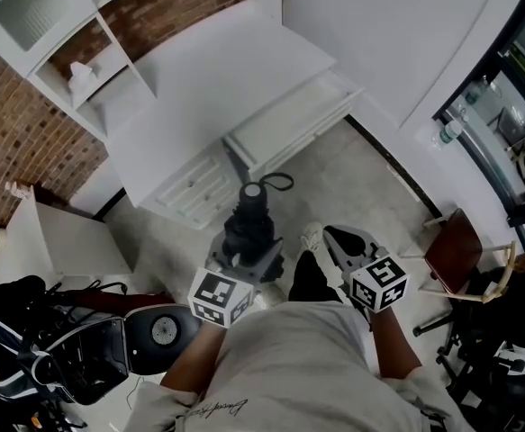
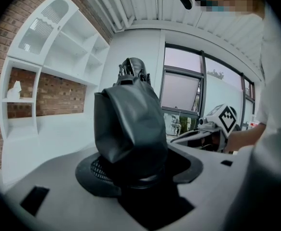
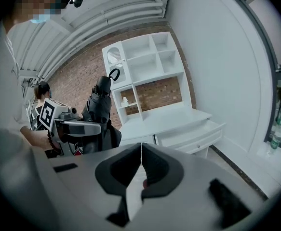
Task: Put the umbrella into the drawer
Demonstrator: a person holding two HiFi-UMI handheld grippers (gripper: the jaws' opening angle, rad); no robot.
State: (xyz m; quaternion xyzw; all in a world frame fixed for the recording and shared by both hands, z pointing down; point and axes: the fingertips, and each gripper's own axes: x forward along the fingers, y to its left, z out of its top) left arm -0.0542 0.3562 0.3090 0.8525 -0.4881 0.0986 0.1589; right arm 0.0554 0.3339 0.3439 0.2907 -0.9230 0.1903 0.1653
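Shelf unit: at far left, a white shelf unit [image 1: 59, 39] stands against a brick wall [image 1: 10, 138], at the back of a white tabletop [image 1: 217, 79]

Left tongs: the left tongs [image 1: 247, 257] are clamped tight round the lower end of the umbrella and held out in front of the person's body

Umbrella: the umbrella [image 1: 249, 219] is black, folded and in its sleeve; it stands upright out of the left tongs with a cord loop [image 1: 277, 183] at the top; it hangs over the floor near the drawer and is not yet inside

Drawer: the drawer [image 1: 309, 131] is white and pulled out from under the tabletop, just ahead and a little right of the umbrella; its inside looks bare

Right tongs: the right tongs [image 1: 334, 238] have their jaws pressed together with nothing between them, idle to the right of the umbrella

Step in hand: most likely carrying the umbrella forward to the open drawer

Doing it well: tip the umbrella from upright to flat, line it up with the drawer's long side, and lower it until it rests on the drawer bottom before loosening the grip; keep the cord loop from catching on the rim, and keep the right tongs clear of the path
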